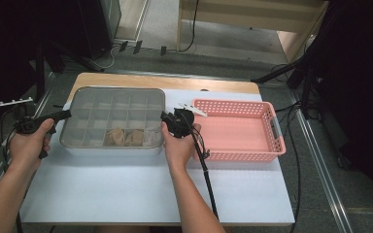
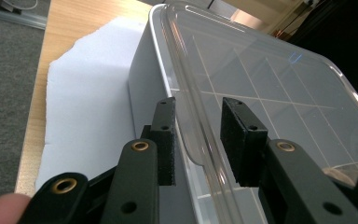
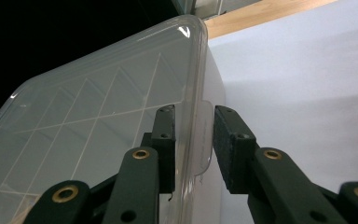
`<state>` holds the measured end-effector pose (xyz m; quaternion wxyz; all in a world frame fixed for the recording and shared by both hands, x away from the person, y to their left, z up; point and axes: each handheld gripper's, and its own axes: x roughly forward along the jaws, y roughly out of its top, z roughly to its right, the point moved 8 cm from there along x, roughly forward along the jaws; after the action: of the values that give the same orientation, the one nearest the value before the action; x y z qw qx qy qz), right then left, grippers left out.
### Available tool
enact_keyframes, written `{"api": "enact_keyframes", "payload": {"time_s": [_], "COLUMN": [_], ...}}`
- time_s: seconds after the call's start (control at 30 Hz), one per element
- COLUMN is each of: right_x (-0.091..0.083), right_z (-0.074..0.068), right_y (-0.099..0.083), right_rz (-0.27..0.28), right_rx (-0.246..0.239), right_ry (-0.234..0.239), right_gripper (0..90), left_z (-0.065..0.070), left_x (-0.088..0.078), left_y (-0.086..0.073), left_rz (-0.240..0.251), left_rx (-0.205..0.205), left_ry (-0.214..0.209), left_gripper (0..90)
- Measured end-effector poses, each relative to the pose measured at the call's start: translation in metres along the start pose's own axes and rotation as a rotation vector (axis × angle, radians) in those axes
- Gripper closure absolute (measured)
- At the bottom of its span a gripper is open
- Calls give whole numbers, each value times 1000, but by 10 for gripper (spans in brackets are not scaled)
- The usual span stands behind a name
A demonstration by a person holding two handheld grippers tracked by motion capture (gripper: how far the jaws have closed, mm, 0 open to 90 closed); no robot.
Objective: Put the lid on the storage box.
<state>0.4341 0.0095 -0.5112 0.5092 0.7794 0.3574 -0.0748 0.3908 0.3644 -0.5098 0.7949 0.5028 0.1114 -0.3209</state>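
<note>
A grey compartment box [image 1: 111, 121] with a clear lid [image 2: 261, 79] [image 3: 98, 107] stands on a white sheet [image 1: 126, 184]. Brownish items [image 1: 126, 138] lie in its front compartments. My left gripper [image 1: 67, 114] [image 2: 198, 121] is at the box's left side. Its jaws straddle the lid's rim and a small tab [image 2: 200, 149], with gaps on both sides. At the box's right side, my right gripper [image 1: 165, 116] [image 3: 193, 130] straddles the rim and the tab [image 3: 204, 140] there. Its pads stand close to the lid without pressing on it.
A pink perforated basket [image 1: 243, 156] sits just right of the box, close behind my right hand. A small white object [image 1: 194, 109] lies at the basket's near-left corner. The wooden tabletop [image 1: 165, 82] shows behind the sheet. Cables run along the floor on the right.
</note>
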Motion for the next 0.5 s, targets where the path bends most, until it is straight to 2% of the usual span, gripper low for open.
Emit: {"api": "enact_keyframes", "payload": {"time_s": [0.13, 0.17, 0.5], "right_x": [0, -1, -2], "right_z": [0, 0, -2], "right_y": [1, 1, 3], "right_rz": [11, 10, 26], "right_rx": [0, 11, 21], "right_ry": [-5, -5, 2], "right_gripper": [717, 719, 724], "left_z": [1, 1, 3], "left_x": [-2, -2, -5], "left_y": [2, 2, 5], "left_rz": [11, 13, 22], "left_rx": [1, 2, -4], "left_ry": [7, 7, 14], "left_gripper": [715, 716, 722]}}
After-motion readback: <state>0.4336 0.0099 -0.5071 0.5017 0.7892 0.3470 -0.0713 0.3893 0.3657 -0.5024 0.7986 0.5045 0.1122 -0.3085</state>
